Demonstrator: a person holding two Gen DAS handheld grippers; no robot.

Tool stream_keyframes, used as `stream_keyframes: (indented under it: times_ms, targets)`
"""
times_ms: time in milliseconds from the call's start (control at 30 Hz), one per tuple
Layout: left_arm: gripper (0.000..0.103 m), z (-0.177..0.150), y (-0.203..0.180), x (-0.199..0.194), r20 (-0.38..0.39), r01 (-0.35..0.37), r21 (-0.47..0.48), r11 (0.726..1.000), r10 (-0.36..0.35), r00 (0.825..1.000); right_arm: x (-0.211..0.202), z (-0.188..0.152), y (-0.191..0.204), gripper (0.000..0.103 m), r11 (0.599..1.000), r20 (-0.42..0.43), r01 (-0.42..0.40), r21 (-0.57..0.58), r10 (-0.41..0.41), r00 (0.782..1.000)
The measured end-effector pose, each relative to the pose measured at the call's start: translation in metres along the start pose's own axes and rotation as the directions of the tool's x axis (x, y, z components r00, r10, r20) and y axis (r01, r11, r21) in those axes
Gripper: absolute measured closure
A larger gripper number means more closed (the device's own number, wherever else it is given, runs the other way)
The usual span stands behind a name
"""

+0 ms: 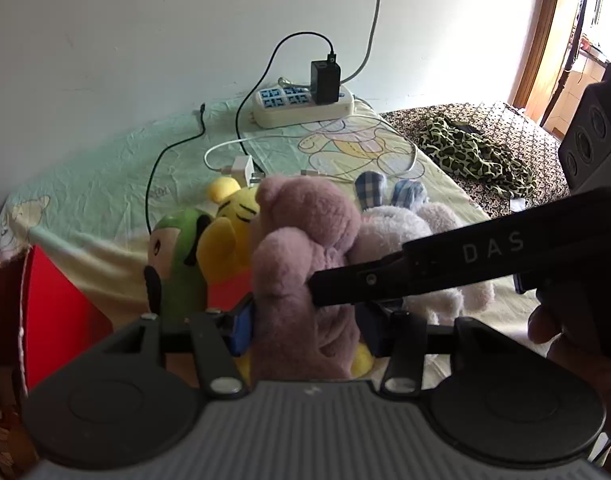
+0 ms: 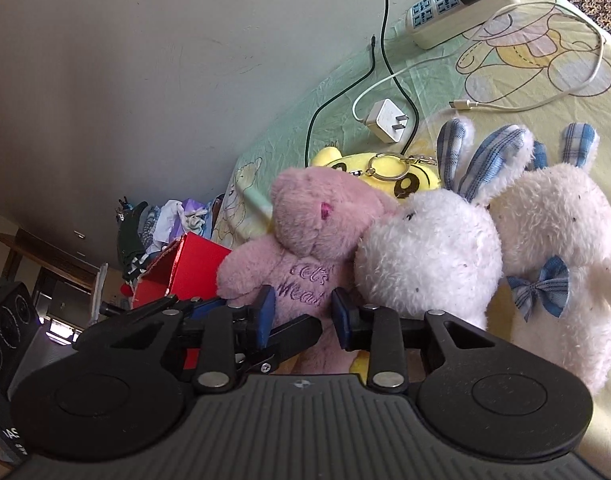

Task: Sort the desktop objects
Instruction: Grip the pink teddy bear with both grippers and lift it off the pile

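A pink plush bear (image 1: 305, 240) (image 2: 309, 236) sits among other plush toys on the sheet. My left gripper (image 1: 305, 326) has its blue pads on both sides of the bear's lower body, shut on it. My right gripper (image 2: 301, 314) also has its pads against the bear's belly, shut on it; its black finger (image 1: 445, 268) crosses the left wrist view from the right. A green plush (image 1: 177, 268) and a yellow plush (image 1: 229, 236) (image 2: 381, 176) stand to the bear's left. Two white rabbits with blue checked ears (image 2: 429, 256) (image 2: 561, 248) lean on its right.
A red open box (image 1: 61, 300) (image 2: 185, 272) stands at the left. A white power strip (image 1: 305, 106) (image 2: 461, 8) with a black adapter, a white charger (image 2: 387, 120) and loose cables lie behind the toys. A camouflage cloth (image 1: 473, 152) lies on a patterned surface to the right.
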State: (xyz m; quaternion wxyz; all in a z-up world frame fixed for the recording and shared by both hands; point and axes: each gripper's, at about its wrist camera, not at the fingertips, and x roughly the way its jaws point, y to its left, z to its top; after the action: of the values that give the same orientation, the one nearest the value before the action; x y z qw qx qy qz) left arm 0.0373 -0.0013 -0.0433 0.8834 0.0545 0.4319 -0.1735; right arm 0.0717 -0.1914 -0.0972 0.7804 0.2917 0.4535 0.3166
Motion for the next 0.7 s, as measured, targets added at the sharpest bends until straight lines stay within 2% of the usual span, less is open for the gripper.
stream_keyframes:
  times_ms: [233,400,533,600,700]
  targets:
    - [0.052,-0.014,-0.01,-0.021,0.022,0.037,-0.025,0.999,-0.037,0.999,-0.016,-0.012,0.015,0.072,0.996,0.0,0.022,-0.086,-0.023,1.0]
    - [0.052,-0.037,-0.009,-0.035,-0.008,0.097,-0.064,0.993,-0.097,0.995,-0.021,-0.028,0.023,0.072,0.991,-0.035,0.045,-0.124,-0.05,0.998]
    - [0.052,-0.065,-0.008,-0.035,-0.063,0.123,-0.095,0.988,-0.129,0.99,-0.02,-0.052,0.024,0.072,0.99,-0.097,0.06,-0.125,-0.072,0.993]
    - [0.052,-0.077,-0.011,-0.032,-0.086,0.117,-0.105,0.988,-0.126,0.988,-0.015,-0.067,0.025,0.072,0.988,-0.119,0.081,-0.128,-0.096,0.988]
    - [0.052,-0.09,-0.013,-0.028,-0.084,0.06,-0.079,0.995,-0.067,0.994,-0.008,-0.082,0.029,0.071,0.981,-0.123,0.113,-0.157,-0.133,0.983]
